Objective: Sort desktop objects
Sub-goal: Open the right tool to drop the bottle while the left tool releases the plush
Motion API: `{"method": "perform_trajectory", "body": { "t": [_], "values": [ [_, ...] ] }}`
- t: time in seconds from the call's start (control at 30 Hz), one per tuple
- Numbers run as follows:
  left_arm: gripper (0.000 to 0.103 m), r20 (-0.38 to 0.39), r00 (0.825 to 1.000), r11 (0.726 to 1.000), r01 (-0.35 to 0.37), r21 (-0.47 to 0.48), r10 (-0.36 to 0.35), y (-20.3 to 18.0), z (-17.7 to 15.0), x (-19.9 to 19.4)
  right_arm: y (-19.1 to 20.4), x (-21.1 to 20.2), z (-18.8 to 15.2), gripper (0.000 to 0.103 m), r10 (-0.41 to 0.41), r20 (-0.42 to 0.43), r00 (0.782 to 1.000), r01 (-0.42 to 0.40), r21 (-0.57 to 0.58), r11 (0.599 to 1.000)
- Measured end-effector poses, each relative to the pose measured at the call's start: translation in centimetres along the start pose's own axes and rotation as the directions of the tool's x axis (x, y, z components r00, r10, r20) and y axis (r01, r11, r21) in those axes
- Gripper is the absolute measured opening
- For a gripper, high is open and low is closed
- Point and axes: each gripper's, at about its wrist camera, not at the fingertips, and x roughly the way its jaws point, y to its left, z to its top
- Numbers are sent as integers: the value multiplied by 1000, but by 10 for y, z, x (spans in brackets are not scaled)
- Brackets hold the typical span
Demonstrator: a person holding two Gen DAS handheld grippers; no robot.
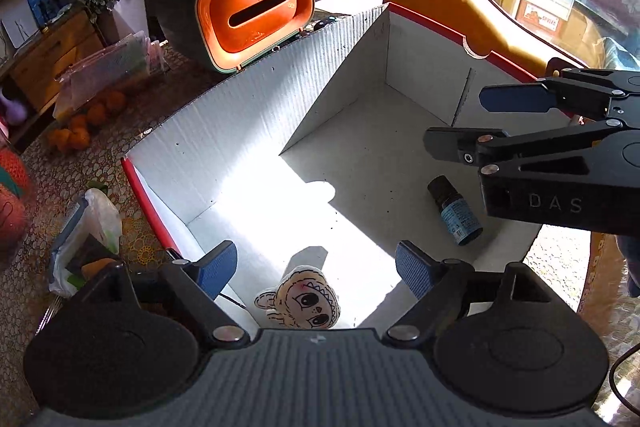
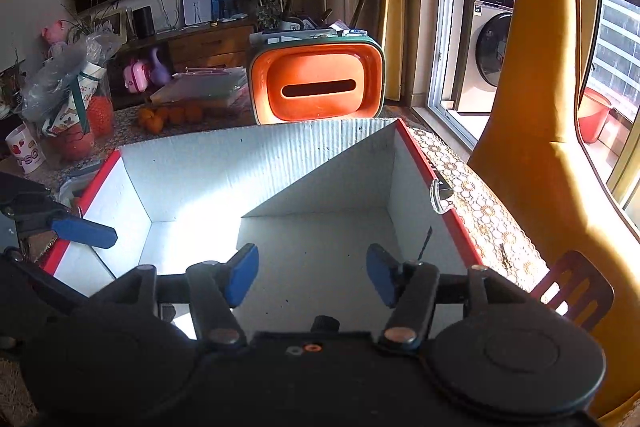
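Both tongs gape empty over the box (image 1: 248,115): doll (image 1: 298,301) between the left tongs (image 1: 316,269), bottle (image 1: 456,211) below the right tongs (image 2: 312,275)

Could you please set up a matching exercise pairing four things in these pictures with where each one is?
Things:
1. small dark bottle
2. cartoon-face toy
3. orange tissue box
4. oranges

Places:
A. on the table behind the cardboard box
B. lying on the box floor below the right gripper
C. on the box floor between the left gripper's open fingers
D. on the tablecloth, left of the box

Pairs: 1-B, 2-C, 3-A, 4-D
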Motion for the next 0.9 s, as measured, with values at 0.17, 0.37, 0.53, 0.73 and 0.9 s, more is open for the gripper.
{"method": "perform_trajectory", "body": {
  "t": [0.17, 0.37, 0.53, 0.73, 0.9],
  "values": [
    [93, 42, 999, 1000, 15, -15, -15, -1, -7, -16, 5, -16, 6, 72, 4, 32, 999, -5, 3, 1000],
    [102, 99, 995, 999, 34, -18, -32, -2, -18, -33, 9, -30, 6, 78, -2, 52, 999, 2, 10, 1000],
    [103, 144, 989, 998, 31, -50, -23, 3, -30, -49, 13, -42, 3, 86, 10, 71, 997, -11, 22, 1000],
    [103, 174, 985, 995, 29, -97, -12, 14, -42, -61, 21, -59, -2, 94, 17, 102, 995, -20, 21, 1000],
    [103, 197, 980, 991, 41, -128, -15, 20, -54, -72, 28, -71, -7, 95, 23, 122, 992, -27, 28, 999]
  ]
}}
